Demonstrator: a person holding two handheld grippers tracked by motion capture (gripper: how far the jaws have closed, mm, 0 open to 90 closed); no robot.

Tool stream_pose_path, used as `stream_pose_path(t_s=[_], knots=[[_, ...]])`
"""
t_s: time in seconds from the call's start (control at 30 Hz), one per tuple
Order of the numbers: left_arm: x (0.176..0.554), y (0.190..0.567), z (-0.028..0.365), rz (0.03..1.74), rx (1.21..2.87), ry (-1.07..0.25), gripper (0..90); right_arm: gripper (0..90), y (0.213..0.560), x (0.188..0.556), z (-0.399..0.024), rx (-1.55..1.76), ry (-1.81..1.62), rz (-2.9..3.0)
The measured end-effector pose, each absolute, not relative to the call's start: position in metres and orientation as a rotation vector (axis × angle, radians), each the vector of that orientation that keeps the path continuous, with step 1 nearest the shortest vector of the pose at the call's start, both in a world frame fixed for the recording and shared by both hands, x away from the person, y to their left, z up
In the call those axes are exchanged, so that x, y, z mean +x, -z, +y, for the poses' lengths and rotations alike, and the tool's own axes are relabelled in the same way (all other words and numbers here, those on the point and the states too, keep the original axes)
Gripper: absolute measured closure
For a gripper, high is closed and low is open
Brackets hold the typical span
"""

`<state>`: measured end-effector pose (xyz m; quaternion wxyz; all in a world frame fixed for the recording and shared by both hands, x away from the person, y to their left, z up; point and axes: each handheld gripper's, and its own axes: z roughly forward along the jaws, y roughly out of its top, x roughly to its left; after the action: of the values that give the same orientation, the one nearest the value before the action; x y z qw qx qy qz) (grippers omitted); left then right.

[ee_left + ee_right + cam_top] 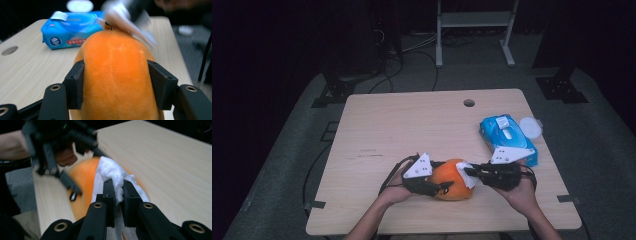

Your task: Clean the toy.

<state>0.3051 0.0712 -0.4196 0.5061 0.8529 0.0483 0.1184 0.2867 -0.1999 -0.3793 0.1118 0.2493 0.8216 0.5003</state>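
High view: left tool clamped the orange plush fruit on the table. Right tool pinched a white wipe, pressed against the fruit.

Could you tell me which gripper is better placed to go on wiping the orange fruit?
Probably the right gripper: it is shut on the wipe, which lies against the fruit. The left gripper clamps the fruit.

Dim lab: bare wooden table, floor cables, metal stand
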Motion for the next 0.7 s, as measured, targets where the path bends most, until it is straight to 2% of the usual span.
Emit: stream_pose_path(t_s=[0.13, 0.2, 0.33, 0.43, 0.47, 0.53, 0.6, 0.7], knots=[[0.309, 0.429, 0.077, 0.148, 2.036, -0.212, 33.1, 81.6, 0.392, 0.297, -0.203, 0.794, -1.423, 2.439], [0.313, 0.429, 0.080, 0.200, 2.039, -0.165, 24.3, 81.6, 0.404, 0.299, -0.203, 0.817, -1.406, 2.480], [0.320, 0.431, 0.081, 0.319, 2.064, -0.079, 10.5, 81.7, 0.404, 0.297, -0.203, 0.811, -1.405, 2.496], [0.322, 0.438, 0.081, 0.349, 2.053, -0.034, 11.9, 81.7, 0.405, 0.295, -0.202, 0.807, -1.415, 2.504], [0.321, 0.438, 0.080, 0.346, 2.057, -0.047, 14.6, 81.7, 0.405, 0.295, -0.201, 0.807, -1.423, 2.505], [0.320, 0.437, 0.081, 0.340, 2.055, -0.065, 26.4, 81.8, 0.404, 0.294, -0.198, 0.807, -1.420, 2.501], [0.318, 0.429, 0.083, 0.270, 2.026, -0.160, 32.9, 81.9, 0.400, 0.293, -0.197, 0.793, -1.420, 2.482], [0.318, 0.421, 0.084, 0.219, 1.997, -0.255, 34.4, 81.9, 0.394, 0.292, -0.199, 0.789, -1.430, 2.448]])
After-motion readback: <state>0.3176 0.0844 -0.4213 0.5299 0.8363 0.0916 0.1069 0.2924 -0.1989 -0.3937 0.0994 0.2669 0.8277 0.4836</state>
